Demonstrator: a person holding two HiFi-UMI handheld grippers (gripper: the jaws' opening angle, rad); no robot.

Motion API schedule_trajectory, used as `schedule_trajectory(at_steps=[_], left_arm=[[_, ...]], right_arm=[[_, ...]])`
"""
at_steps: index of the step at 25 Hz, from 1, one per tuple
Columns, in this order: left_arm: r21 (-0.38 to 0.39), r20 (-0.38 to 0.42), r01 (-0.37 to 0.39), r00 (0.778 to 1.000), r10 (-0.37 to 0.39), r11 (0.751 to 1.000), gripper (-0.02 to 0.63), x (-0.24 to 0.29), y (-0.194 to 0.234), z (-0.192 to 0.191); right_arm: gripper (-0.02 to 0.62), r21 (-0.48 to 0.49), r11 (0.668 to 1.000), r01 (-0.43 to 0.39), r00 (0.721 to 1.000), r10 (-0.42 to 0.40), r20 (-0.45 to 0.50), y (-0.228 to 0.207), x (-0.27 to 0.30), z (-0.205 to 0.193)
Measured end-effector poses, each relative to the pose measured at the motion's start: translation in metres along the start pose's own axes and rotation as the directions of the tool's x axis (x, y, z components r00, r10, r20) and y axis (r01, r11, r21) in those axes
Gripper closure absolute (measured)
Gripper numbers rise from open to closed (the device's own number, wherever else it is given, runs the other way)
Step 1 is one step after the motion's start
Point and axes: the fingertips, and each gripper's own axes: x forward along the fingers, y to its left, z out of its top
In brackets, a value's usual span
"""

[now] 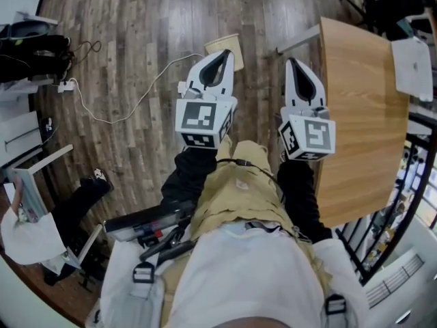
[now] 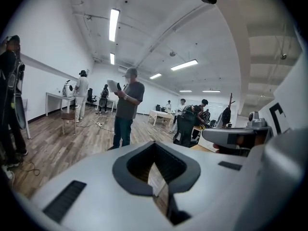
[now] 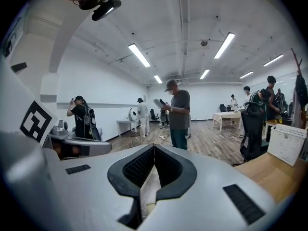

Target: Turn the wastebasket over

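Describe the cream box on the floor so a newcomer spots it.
From the wooden table on the head view's right, move left across the dark plank floor. Just beyond the closed jaws of the left gripper sits the cream square box, partly hidden by them. It is the only pale, straight-edged block there; the white cable nearby is thin and looping.

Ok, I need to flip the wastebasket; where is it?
In the head view, the wastebasket sits on the floor just beyond the left gripper, left of the wooden table.
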Motion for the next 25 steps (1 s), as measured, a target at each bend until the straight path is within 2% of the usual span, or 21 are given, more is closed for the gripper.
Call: schedule_trajectory(at_steps=[9,19,25], left_arm=[[-0.001,-0.067,-0.017,0.998,0.017,1.0,0.604,0.031,0.012,-0.018],[-0.012,-0.15,-0.1,0.984,0.097,0.995,0.604,0.049,0.024,-0.046],[-0.029,-0.213,-0.127,0.97,0.118,0.992,0.604,0.066,0.033,-0.082]], right_arm=[[0.574,0.03,0.999,-0.016,0.997,0.019,-0.07,-0.013,0.024,-0.028],[0.574,0.092,0.982,-0.167,0.975,0.178,-0.13,0.001,0.061,-0.05],[0.574,0.131,0.975,-0.18,0.957,0.204,-0.206,-0.009,0.071,-0.093]])
